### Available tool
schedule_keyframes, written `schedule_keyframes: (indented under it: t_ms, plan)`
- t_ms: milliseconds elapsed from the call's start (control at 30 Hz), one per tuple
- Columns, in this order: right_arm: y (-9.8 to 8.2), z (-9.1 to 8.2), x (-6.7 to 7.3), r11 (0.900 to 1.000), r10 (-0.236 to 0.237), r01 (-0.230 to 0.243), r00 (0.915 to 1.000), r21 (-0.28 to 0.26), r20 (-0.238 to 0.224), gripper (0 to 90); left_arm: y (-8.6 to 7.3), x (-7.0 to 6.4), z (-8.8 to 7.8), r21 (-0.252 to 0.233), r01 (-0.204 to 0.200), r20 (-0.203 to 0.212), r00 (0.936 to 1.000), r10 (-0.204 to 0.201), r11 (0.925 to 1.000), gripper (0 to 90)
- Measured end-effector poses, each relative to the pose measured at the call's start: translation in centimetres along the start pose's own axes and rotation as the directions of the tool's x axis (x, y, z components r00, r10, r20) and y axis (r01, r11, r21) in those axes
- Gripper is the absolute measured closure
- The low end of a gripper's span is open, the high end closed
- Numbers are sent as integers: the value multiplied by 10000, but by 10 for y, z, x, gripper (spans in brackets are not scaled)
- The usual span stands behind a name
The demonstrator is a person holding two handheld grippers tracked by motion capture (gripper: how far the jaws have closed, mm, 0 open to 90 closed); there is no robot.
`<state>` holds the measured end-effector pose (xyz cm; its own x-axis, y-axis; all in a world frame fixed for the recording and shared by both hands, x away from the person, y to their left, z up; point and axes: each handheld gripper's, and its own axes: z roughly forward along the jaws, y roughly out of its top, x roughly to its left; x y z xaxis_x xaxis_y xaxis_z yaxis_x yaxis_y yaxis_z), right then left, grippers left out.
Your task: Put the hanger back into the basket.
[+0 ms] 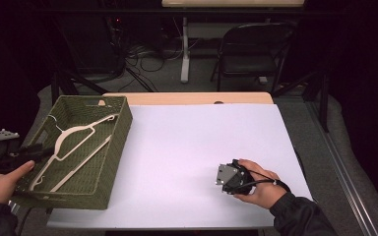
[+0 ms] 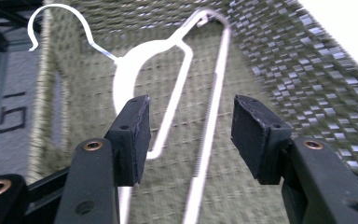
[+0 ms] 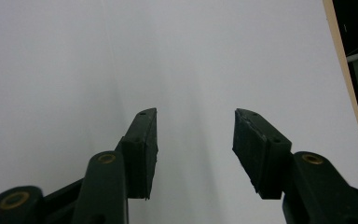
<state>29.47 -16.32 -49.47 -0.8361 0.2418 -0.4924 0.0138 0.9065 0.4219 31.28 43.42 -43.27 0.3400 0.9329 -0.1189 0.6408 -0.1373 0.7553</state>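
Olive woven basket [image 1: 109,162] sitting at table's left edge, partly overhanging, holding white hanger [image 1: 74,142] flat on its floor, hook toward far corner. Left gripper [image 1: 42,151] reaching in over the near-left rim, jaws spread and empty, lining up above hanger's neck and bar [image 2: 212,126] — probably preparing a pinch there, where the wire is thin. Right gripper [image 1: 222,178] resting on white table cover [image 1: 202,132], jaws parted, holding nothing, apparently parked clear of the basket.
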Motion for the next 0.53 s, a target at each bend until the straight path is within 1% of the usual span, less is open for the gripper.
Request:
schedule_keyframes:
  t_ms: [33,67,100,133,167,200,233,267,300,333,367,400,433,467,533]
  plan:
    - [0,-2,1,9996,266,-266,9996,-14,-11,490,-1,-3,-1,-1,-47,10,10000,47,10000,471]
    - [-1,-5,0,9995,307,-307,9995,-89,2,482,-3,-12,-5,-130,-254,58,9997,255,9996,469]
    - [-2,-7,-1,9987,470,-470,9989,-178,27,477,-4,-17,-6,-245,-348,165,9992,352,9991,469]
    - [-2,-7,-1,9987,470,-470,9989,-178,27,477,-4,-17,-6,-245,-348,165,9992,352,9991,469]
    - [-5,-12,-1,9959,850,-847,9963,-315,81,470,-6,-27,-10,-452,-510,306,9982,524,9977,468]
    - [-7,-15,0,9934,1075,-1068,9941,-420,136,467,-7,-33,-12,-553,-611,341,9974,630,9966,468]
    - [-7,-15,0,9934,1075,-1068,9941,-420,136,467,-7,-33,-12,-553,-611,341,9974,630,9966,468]
    - [-13,-21,0,9866,1542,-1527,9878,-575,225,464,-9,-43,-15,-758,-727,491,9959,766,9945,468]
    - [-13,-21,0,9866,1542,-1527,9878,-575,225,464,-9,-43,-15,-758,-727,491,9959,766,9945,467]
    - [-22,-27,1,9773,2032,-2006,9785,-678,350,457,-11,-49,-17,-872,-783,558,9950,833,9931,466]
    - [-22,-27,1,9773,2032,-2006,9785,-678,350,457,-14,-55,-19,-1020,-839,627,9939,905,9912,466]
    - [-32,-33,2,9655,2521,-2481,9667,-788,449,455,-19,-66,-23,-1229,-946,814,9911,1050,9879,464]
    - [-32,-33,2,9655,2521,-2481,9667,-788,449,455,-19,-66,-23,-1229,-946,814,9911,1050,9879,463]
    - [-37,-36,3,9585,2766,-2718,9596,-857,507,454,-22,-72,-25,-1321,-1021,841,9899,1138,9860,463]
    - [-47,-44,6,9410,3326,-3271,9412,-868,589,451,-28,-84,-28,-1469,-1126,942,9874,1273,9827,458]
